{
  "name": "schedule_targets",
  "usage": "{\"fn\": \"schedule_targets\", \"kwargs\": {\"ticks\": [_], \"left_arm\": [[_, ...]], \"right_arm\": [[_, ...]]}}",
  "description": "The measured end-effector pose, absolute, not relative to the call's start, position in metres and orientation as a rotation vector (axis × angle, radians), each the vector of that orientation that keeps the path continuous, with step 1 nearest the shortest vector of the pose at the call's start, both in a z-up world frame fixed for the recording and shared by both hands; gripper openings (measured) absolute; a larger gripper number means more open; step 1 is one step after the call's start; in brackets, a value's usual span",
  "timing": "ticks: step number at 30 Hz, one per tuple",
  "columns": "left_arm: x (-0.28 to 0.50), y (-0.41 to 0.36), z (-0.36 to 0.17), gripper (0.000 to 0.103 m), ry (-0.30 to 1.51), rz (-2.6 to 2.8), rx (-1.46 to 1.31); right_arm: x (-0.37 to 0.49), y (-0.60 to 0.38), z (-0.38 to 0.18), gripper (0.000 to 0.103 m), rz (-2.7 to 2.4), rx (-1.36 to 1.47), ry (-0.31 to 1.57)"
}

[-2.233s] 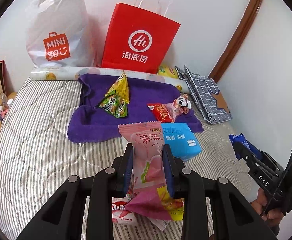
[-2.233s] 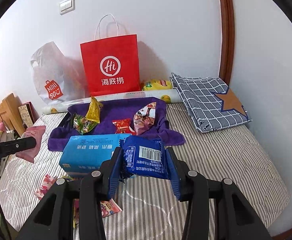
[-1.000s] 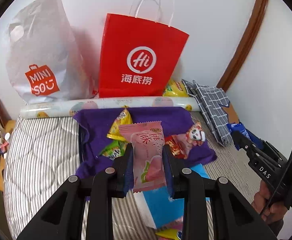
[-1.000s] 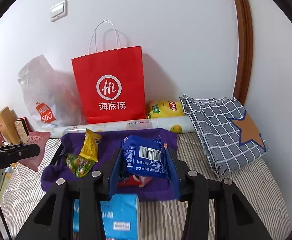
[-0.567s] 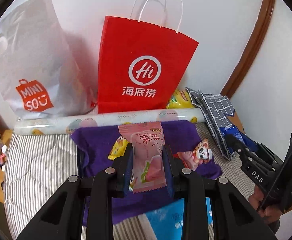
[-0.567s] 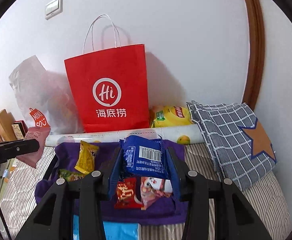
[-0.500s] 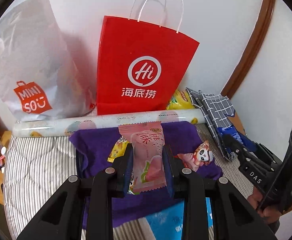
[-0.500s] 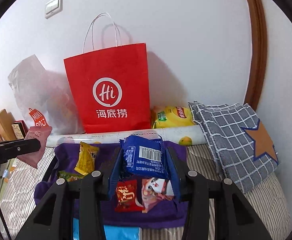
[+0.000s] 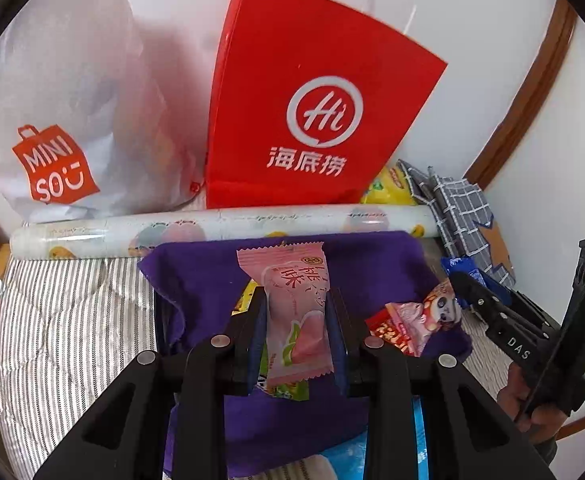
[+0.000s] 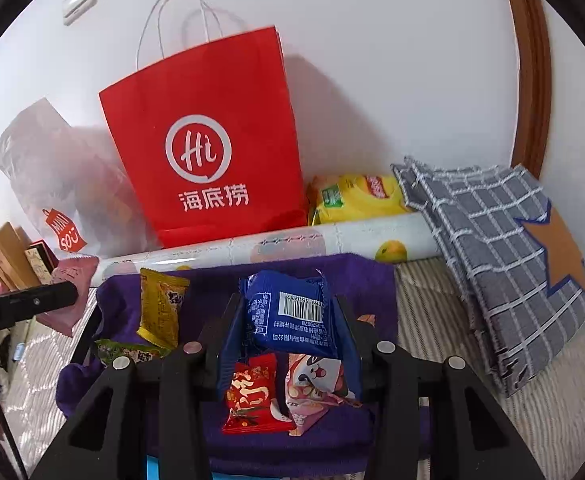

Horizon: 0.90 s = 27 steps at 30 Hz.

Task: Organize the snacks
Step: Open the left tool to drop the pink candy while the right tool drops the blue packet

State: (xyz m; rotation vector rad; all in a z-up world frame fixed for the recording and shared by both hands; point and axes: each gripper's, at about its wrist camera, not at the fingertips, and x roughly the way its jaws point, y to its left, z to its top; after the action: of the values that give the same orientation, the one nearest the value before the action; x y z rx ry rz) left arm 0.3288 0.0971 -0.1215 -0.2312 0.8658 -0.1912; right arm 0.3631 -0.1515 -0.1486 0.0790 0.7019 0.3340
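Note:
My left gripper (image 9: 295, 316) is shut on a pink snack packet (image 9: 292, 312), held above the purple towel (image 9: 208, 276). My right gripper (image 10: 288, 320) is shut on a blue snack packet (image 10: 292, 308) with a barcode, also above the purple towel (image 10: 356, 280). On the towel lie a yellow packet (image 10: 160, 306), a green packet (image 10: 128, 350), a red packet (image 10: 252, 394) and a pink cartoon packet (image 10: 316, 380). The right gripper shows at the right of the left wrist view (image 9: 504, 320).
A red paper bag (image 10: 208, 140) and a white Miniso bag (image 9: 64, 112) stand against the wall behind a rolled sheet (image 9: 228, 224). A yellow chip bag (image 10: 356, 196) and a checked grey cloth (image 10: 500, 248) lie to the right. A blue box (image 9: 420, 432) lies on the striped bed (image 9: 64, 320).
Both grippers have moved forward toward the towel and the bags, each still holding its packet. The red bag looms larger.

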Motion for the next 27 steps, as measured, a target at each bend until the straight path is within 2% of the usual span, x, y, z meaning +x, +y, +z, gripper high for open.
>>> {"fn": "schedule_targets", "kwargs": {"ticks": [27], "left_arm": [[0.341,0.069,-0.157,0.029,0.995,-0.259,-0.202]], "right_arm": [[0.367,-0.136,-0.176,0.045,0.356,-0.021,0.814]]}}
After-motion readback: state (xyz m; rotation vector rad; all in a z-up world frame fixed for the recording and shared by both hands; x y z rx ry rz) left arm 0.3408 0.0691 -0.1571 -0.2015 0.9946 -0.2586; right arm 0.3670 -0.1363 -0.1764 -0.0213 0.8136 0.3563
